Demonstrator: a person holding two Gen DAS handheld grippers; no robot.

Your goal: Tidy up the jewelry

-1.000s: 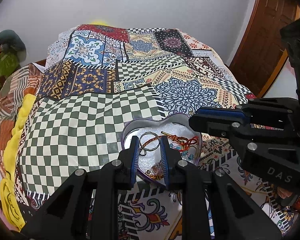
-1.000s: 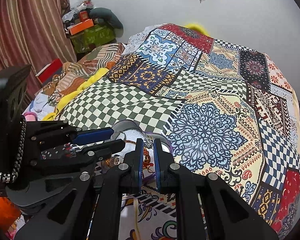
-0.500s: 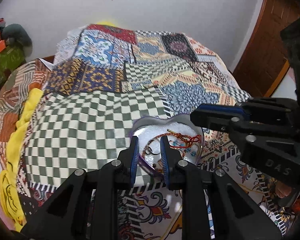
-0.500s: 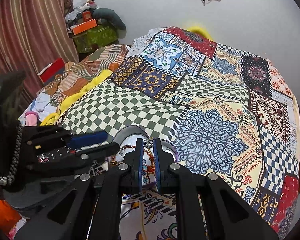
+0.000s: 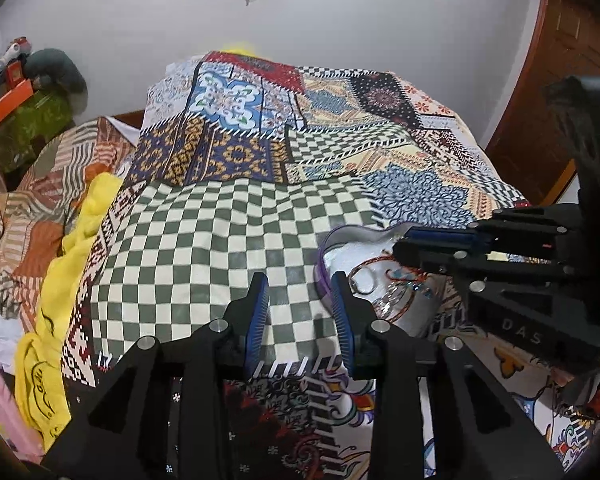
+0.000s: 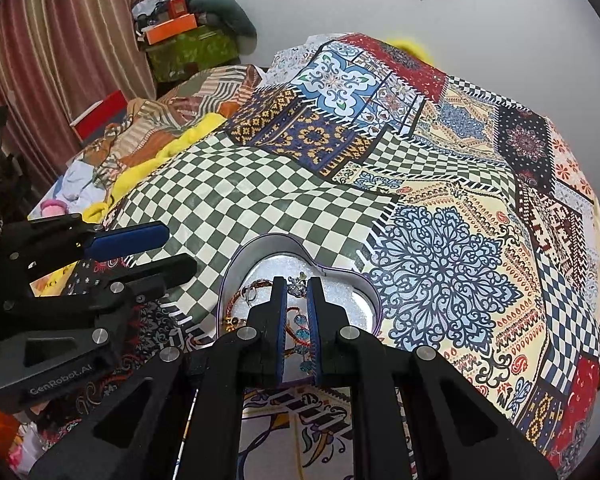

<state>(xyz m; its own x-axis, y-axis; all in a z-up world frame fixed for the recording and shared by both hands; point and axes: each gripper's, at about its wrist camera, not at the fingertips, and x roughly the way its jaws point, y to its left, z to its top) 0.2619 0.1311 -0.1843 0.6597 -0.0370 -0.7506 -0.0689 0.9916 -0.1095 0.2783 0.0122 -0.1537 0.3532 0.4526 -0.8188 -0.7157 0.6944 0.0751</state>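
A: Tin [image 6: 236, 268], heart-shaped with a purple rim, sits on the bed [image 6: 260, 200], low centre of the right wrist view. In the left wrist view it lies right of centre [image 5: 340, 240], partly under the right claw.

B: Contents?

A: Tangle of jewelry on a white liner: red cord bracelet [image 6: 236, 300] along the left side, blue beads [image 6: 300, 334] between the right claw's fingers, small metal rings [image 5: 362, 280] seen from the left wrist. Finer pieces too small to tell apart.

B: Right claw [image 6: 298, 284]?

A: Over the tin, tips inside its outline. Jaws nearly together with a narrow gap. Beads and red cord show in that gap, but I cannot tell whether the pads pinch them or merely hang above.

B: Left claw [image 5: 300, 280]?

A: Released, jaws wide apart. It hangs over the green-and-white check patch of the quilt [image 5: 204, 240], just left of the tin. The right-hand blue finger [image 5: 340, 300] overlaps the tin's rim in the picture; contact uncertain. Nothing between the fingers but cloth.

B: Surroundings?

A: Yellow cloth [image 5: 72, 248] at the bed's left edge, green box [image 6: 188, 52] upper left of the right wrist view, wooden door [image 5: 548, 92] upper right of the left wrist view.
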